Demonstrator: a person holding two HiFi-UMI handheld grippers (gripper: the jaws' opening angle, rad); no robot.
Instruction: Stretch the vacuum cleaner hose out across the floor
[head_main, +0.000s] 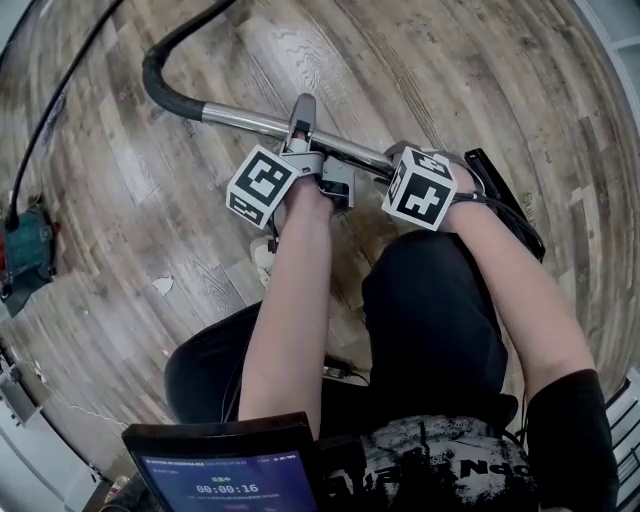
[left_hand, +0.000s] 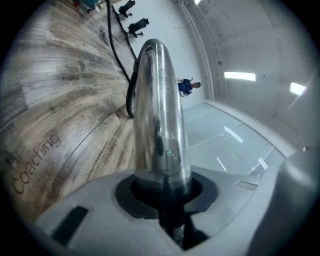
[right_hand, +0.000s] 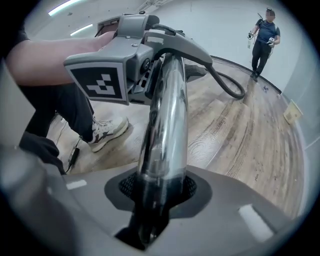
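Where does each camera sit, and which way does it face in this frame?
Head view: on the person's head, facing steeply down at the wood floor; both forearms, the legs, left gripper and right gripper show.
Left gripper view: on the left gripper, facing along the chrome tube toward the black hose; none of the person's own body shows.
Right gripper view: on the right gripper, facing along the tube toward the left gripper; forearm, leg and shoe show.
Shared: all three show the tube.
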